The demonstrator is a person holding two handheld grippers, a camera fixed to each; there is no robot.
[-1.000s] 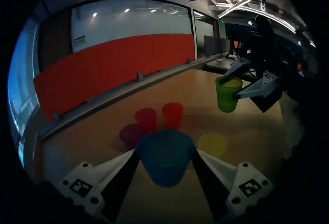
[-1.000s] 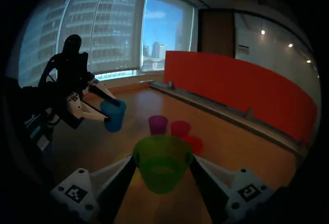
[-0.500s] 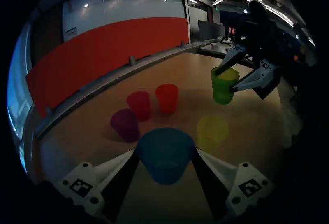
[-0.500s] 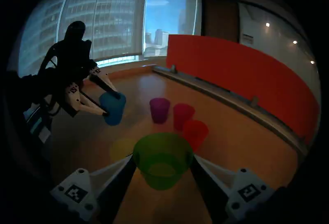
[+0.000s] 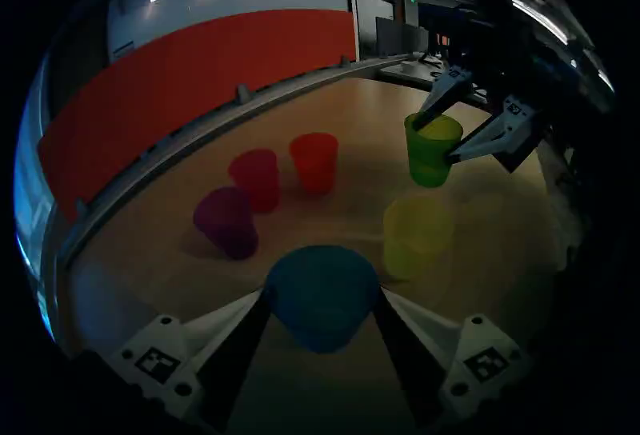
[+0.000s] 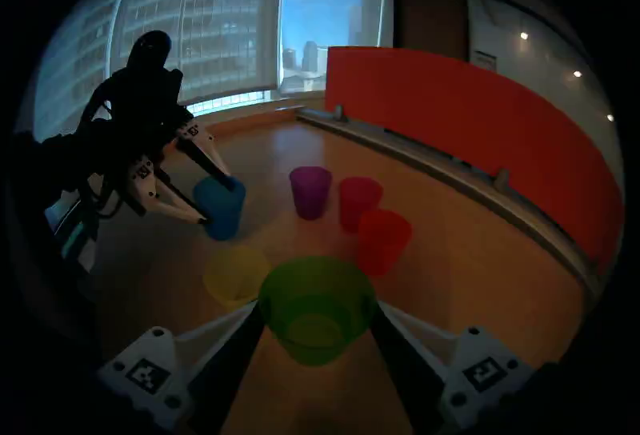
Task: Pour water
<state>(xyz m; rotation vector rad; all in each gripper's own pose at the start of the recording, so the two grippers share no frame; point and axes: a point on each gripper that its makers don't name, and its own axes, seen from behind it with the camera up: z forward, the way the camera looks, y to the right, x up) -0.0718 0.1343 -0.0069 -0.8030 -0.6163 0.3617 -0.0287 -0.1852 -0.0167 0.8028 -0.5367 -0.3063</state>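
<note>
Pouring seems not yet begun: the left gripper [image 5: 322, 311] clamps an upright translucent blue plastic cup [image 5: 322, 283] and the right gripper [image 6: 318, 323] an upright translucent green plastic cup [image 6: 318, 295] over the wooden table [image 6: 480, 275]; the right gripper view looks into the green cup's pale bottom, perhaps water, the left gripper view at its side.

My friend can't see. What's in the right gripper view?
The right gripper holds a green cup over a table. Beyond stand a yellow cup, red cup, pink cup and purple cup; the left gripper holds a blue cup.
</note>
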